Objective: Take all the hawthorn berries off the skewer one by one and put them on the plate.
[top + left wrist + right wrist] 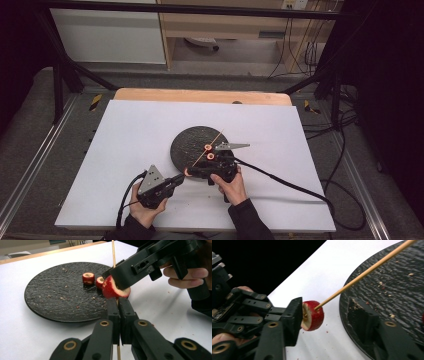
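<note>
Because the left gripper (117,312) was pressed together on the wooden skewer (367,271) to hold it steady, the right gripper (324,312), seemingly not yet pinching, flanked the red fruit slice (312,315) threaded just off the black plate (50,300), apparently to slide it along.

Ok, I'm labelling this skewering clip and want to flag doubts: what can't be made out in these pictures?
- High view: the loose pieces on the plate are too small to identify.
- Left gripper view: the right gripper covers where the skewer enters the red piece; the upper edge cuts off the skewer's top.
- Right gripper view: the frame edges cut off most of the plate.
</note>
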Tool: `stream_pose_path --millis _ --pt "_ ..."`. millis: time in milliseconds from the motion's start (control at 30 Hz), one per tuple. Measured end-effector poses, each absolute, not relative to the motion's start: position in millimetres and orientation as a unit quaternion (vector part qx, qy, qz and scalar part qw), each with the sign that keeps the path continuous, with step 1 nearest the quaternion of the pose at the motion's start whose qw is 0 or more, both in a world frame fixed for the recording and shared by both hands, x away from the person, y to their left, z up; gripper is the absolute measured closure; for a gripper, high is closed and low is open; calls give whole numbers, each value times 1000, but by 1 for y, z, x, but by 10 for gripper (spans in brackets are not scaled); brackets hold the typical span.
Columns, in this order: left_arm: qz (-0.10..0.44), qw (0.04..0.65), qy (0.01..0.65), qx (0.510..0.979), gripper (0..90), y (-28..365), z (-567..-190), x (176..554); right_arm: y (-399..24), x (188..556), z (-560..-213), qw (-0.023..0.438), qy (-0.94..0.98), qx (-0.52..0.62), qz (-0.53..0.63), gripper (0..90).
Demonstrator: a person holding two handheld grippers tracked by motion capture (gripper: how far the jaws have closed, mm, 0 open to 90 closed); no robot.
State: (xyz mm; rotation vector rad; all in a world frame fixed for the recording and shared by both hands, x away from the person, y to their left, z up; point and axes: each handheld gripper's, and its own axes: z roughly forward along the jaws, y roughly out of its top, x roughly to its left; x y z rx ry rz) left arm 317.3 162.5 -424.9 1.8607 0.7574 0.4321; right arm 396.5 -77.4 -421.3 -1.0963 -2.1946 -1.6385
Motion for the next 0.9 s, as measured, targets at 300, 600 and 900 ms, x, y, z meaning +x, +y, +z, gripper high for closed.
stream_pose_path --millis 300,600,900 --pt "177 519 314 775 881 163 -425 317 -78 396 -420 116 -740 -361 -555 640" --pt "177 526 309 772 881 164 -424 317 -82 398 -414 121 -737 -357 -560 715" --pt "179 526 310 771 881 166 -423 316 -85 402 -410 113 -736 -360 -562 720"
